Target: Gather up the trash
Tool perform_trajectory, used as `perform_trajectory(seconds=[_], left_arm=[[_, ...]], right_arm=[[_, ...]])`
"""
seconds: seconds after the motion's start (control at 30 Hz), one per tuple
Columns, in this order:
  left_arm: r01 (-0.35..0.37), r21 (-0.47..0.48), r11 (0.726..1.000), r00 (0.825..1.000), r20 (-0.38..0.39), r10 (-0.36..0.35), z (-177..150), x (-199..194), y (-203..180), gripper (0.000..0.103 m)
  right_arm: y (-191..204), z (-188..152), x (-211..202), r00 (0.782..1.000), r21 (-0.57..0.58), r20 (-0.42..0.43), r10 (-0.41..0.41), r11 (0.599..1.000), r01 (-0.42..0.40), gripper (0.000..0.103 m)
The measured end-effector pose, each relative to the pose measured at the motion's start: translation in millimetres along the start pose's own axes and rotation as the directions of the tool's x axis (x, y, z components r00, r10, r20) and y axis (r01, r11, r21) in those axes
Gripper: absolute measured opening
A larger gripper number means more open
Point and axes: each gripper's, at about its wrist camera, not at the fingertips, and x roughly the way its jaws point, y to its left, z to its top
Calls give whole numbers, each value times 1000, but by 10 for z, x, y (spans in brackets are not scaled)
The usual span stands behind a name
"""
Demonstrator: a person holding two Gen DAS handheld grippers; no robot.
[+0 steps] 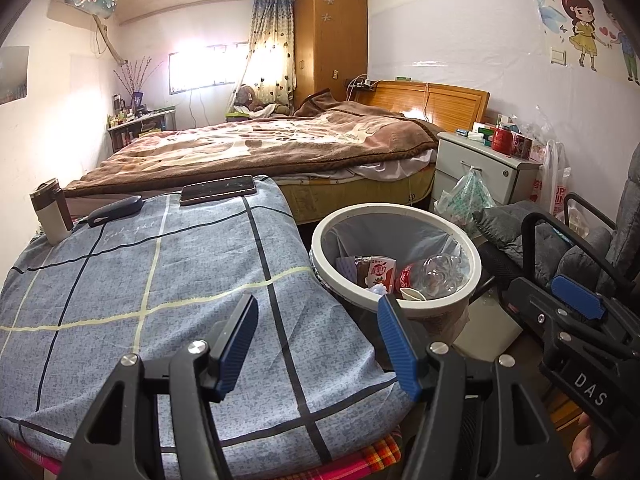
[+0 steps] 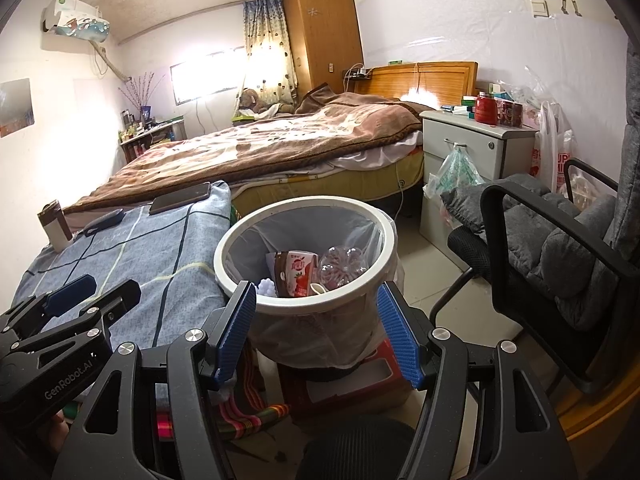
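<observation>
Left gripper (image 1: 318,344) and right gripper (image 2: 316,332), side by side, jaws spread wide, nothing held.

White lined bin (image 2: 306,216), upright, holding trash (image 2: 298,274)

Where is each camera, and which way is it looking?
Left wrist view: sits on the left tool, above the checked blue cloth, facing the bed; its own open blue fingers show, plus the right tool at the right edge.
Right wrist view: sits on the right tool, over the white trash bin, facing the bed; its open fingers show, plus the left tool at the left edge.
Both share: bin, bed, phone, wardrobe, nightstand.
</observation>
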Motion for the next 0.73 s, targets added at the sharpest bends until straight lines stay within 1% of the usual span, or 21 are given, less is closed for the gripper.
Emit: perform_trajectory(seconds=[0.73], left_arm=[[0, -5, 1000, 1000, -9, 0, -20, 29, -3, 64]], right_arm=[[7, -12, 1, 1000, 6, -2, -5, 1000, 5, 65]])
